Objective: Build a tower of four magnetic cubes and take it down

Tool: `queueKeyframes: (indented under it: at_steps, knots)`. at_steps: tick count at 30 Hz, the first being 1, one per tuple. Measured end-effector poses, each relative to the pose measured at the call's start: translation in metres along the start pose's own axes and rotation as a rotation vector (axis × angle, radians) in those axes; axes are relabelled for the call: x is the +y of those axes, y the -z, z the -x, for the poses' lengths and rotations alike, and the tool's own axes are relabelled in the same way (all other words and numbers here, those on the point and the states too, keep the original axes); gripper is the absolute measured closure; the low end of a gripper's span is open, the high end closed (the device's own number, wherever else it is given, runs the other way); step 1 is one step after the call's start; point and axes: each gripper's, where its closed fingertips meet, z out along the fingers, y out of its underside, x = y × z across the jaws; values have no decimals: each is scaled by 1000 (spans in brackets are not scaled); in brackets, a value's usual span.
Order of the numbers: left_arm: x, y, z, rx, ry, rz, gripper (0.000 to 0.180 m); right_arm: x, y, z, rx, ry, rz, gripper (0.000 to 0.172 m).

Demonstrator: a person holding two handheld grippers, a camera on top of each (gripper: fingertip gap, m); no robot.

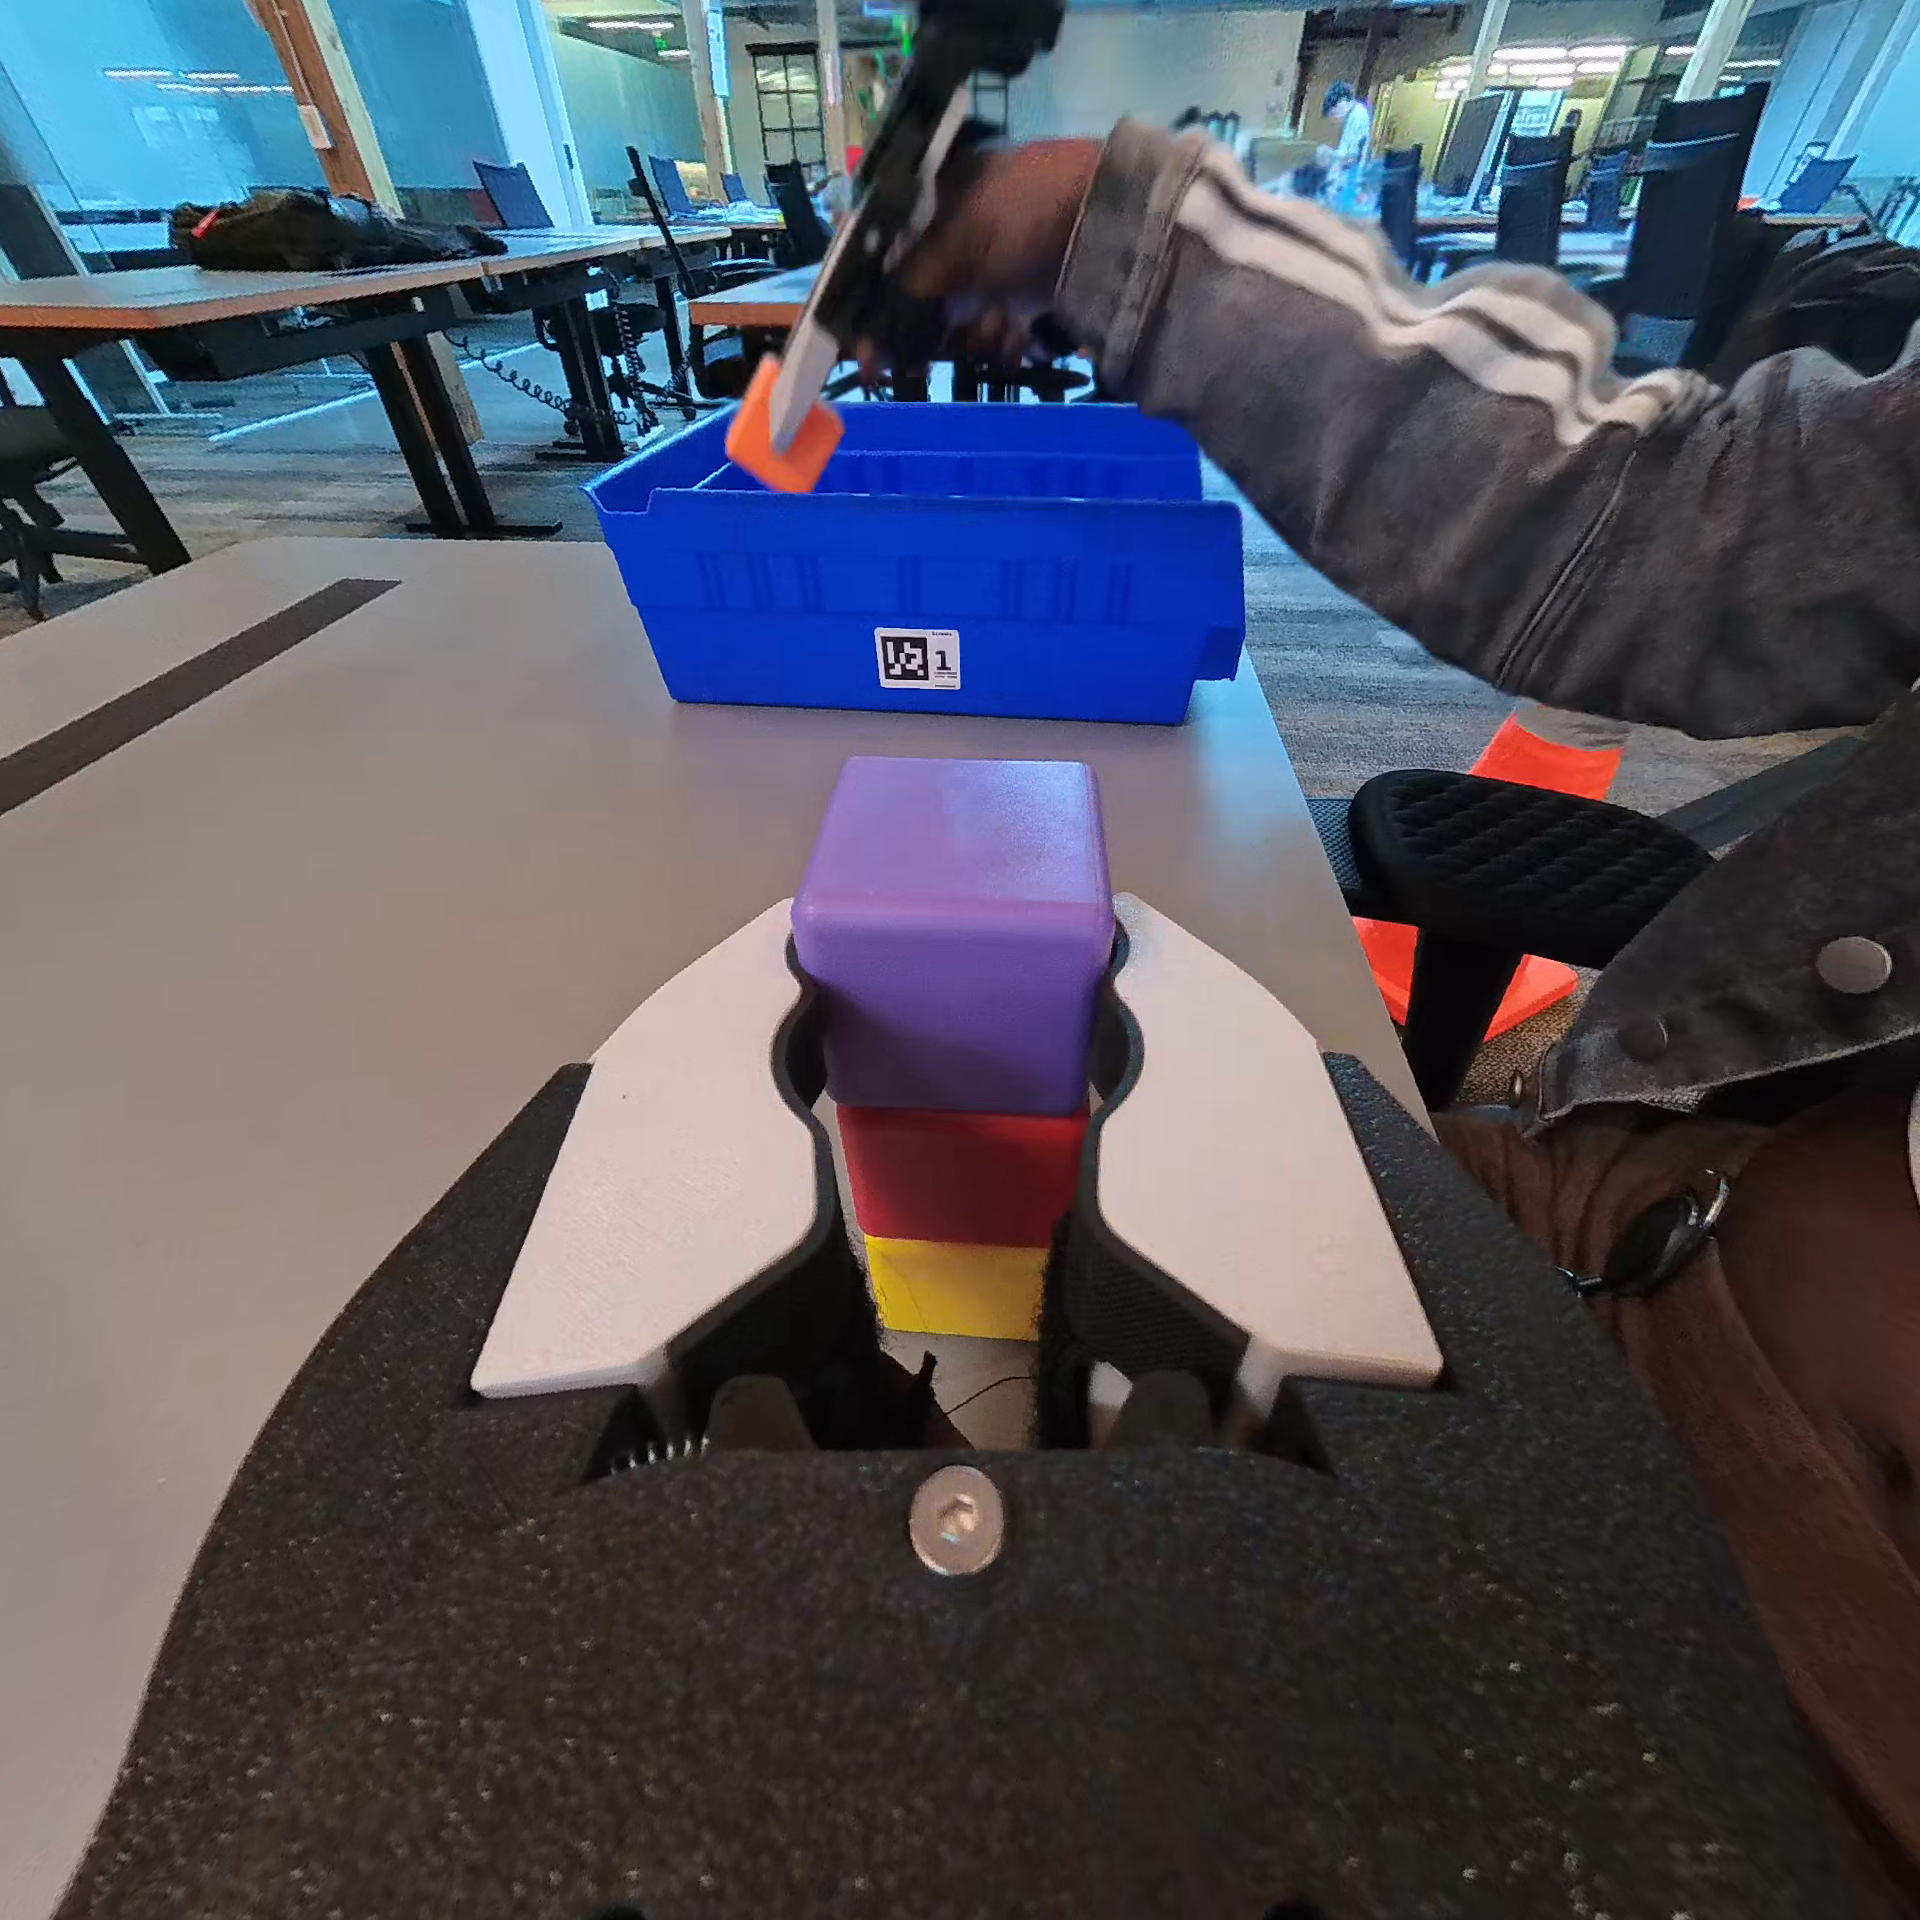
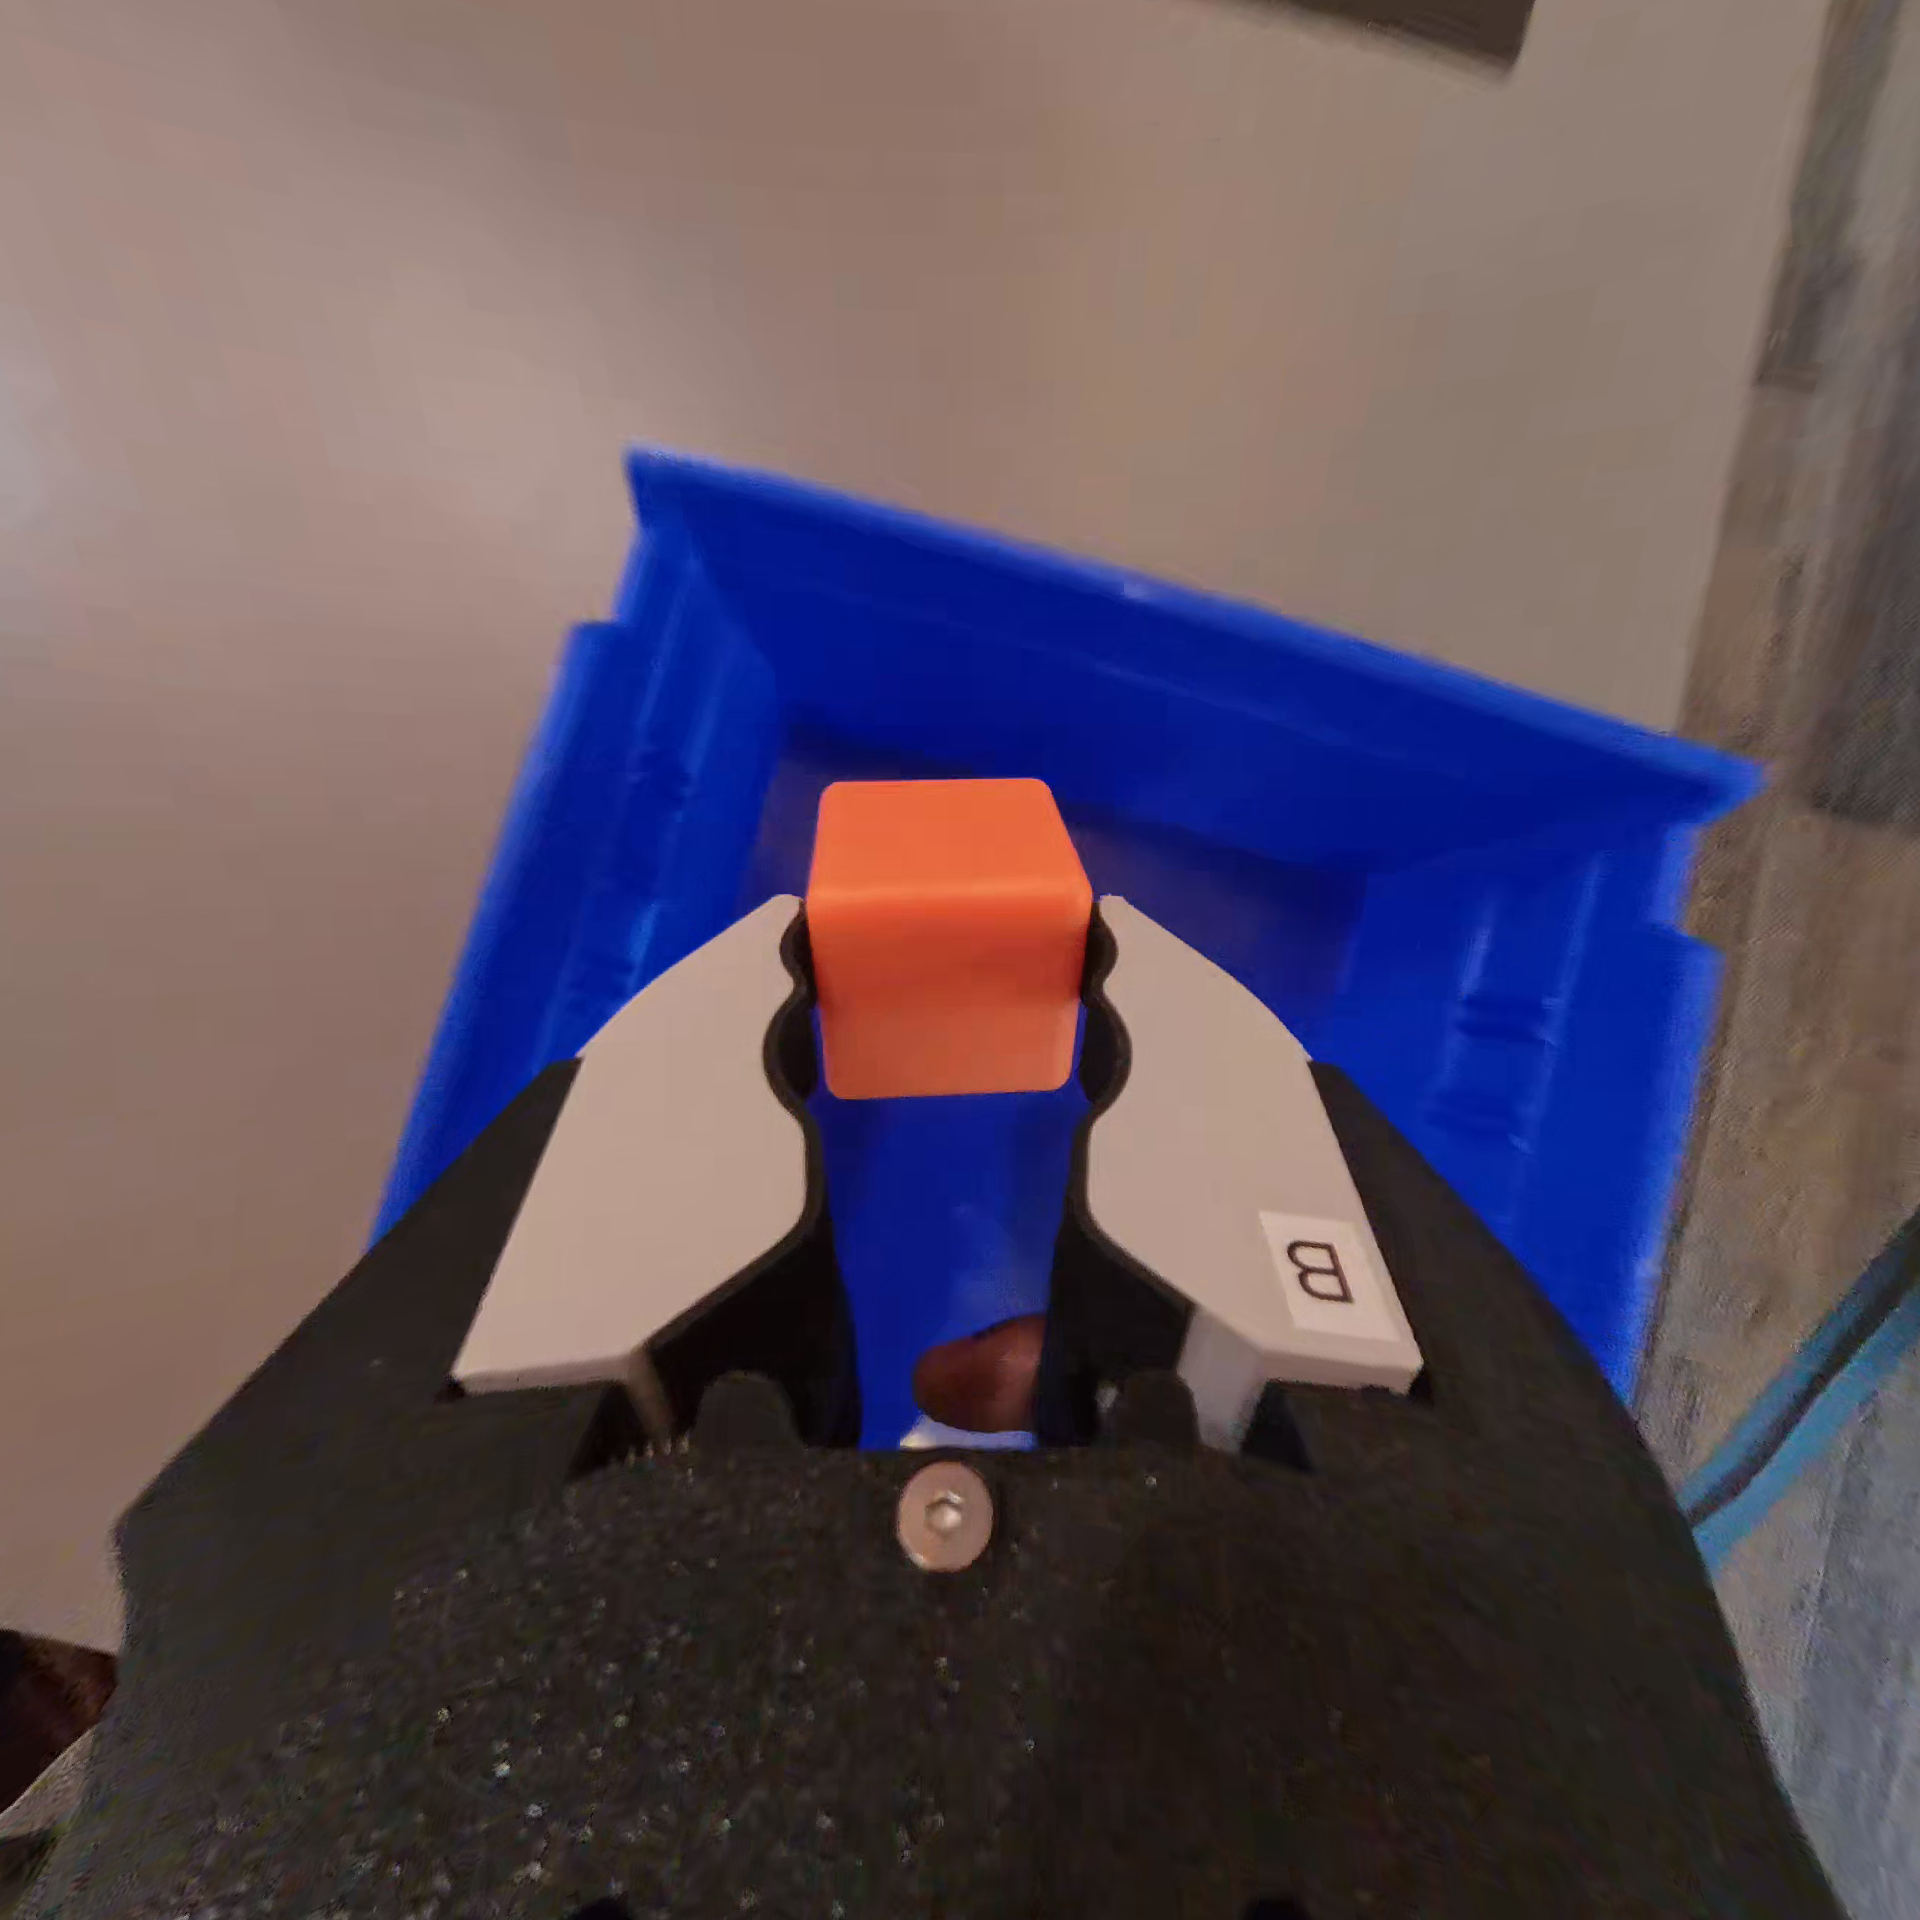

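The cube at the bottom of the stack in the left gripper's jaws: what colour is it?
Yellow, under the red and purple cubes; shows best in the left wrist view.

stack (image 1: 956, 1039) on table (image 1: 364, 883) | bin (image 1: 935, 582) behind stack | cube (image 2: 940, 935) above bin

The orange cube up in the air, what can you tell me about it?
The orange cube is a small, smooth, matte block with rounded edges, plastic by its look. The right gripper holds it, one pad pressed on each side. It hangs tilted above the open blue bin, touching nothing but the gripper.
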Motion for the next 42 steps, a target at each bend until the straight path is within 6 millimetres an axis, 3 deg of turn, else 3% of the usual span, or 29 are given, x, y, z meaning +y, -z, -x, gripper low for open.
queueKeyframes:
  at_steps: [2, 5, 11, 17, 20, 24, 25, 27, 29, 31, 33, 35, 37, 42]
  knots:
    - [0, 0, 0, 2, 0, -2, 131, 13, -28, -4, -2, -26, 99, 123]
    - [0, 0, 0, 2, 0, -3, 131, 25, -55, -12, 26, -44, 219, 123]
    - [0, 0, 0, 6, 0, -5, 131, 31, -73, -10, 27, -64, 291, 123]
    - [0, 0, 0, 4, 1, -4, 131, 29, -75, -6, 34, -66, 314, 122]
    - [0, 0, 0, 3, 2, -6, 132, 15, -66, -4, 17, -89, 222, 110]
    - [1, 0, 0, 4, -7, -1, 131, -19, -24, 1, 30, -82, -8, 93]
    - [3, 0, 0, 2, -17, 10, 121, -33, -7, 8, 16, -70, -110, 92]
    - [4, 1, 1, -1, -4, 12, 97, -64, 34, 36, -47, -27, -354, 89]
    - [5, 3, 1, 3, 20, 20, 83, -88, 80, 82, -175, 64, -605, 86]
    - [12, 6, 3, -8, 12, 54, 80, -94, 120, 147, -392, 218, -792, 86]
    - [21, 7, 5, -26, -9, 97, 83, -80, 145, 214, -623, 398, -877, 88]
    - [29, 5, 3, -24, -26, 125, 87, -57, 146, 267, -784, 569, -850, 86]
    - [35, 1, 4, -29, -36, 147, 92, -33, 132, 307, -895, 710, -778, 84]
    - [46, -4, 0, -20, -64, 201, 129, 0, 75, 358, -978, 847, -573, 85]
